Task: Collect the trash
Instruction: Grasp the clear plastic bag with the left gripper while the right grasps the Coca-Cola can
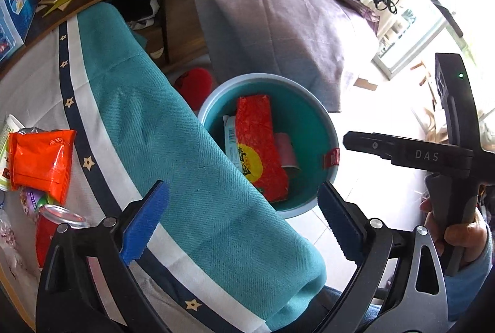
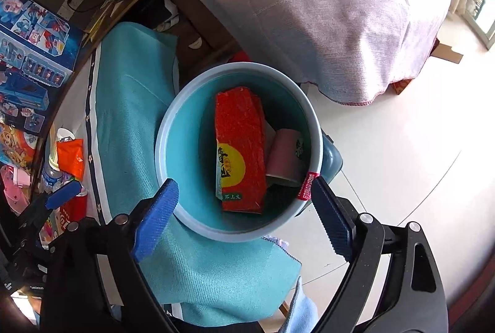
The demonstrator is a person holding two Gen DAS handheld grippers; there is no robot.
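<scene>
Teal cloth [image 1: 191, 166] — purple bedspread [image 2: 334, 8]

Smooth plastic bin [image 2: 173, 144], woven cloth [image 1: 185, 153], glossy wrapper [image 1: 43, 159].

"DAS" on the right gripper [image 1: 355, 144] body.

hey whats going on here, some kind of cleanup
A person holds a gripper in each hand and is clearing trash off a cloth-covered table into a teal bin on the floor. The right gripper hangs open and empty over the bin, which already holds a red packet and a pink cup. The left gripper is open and empty too. An orange packet and a red can are on the table.
</scene>
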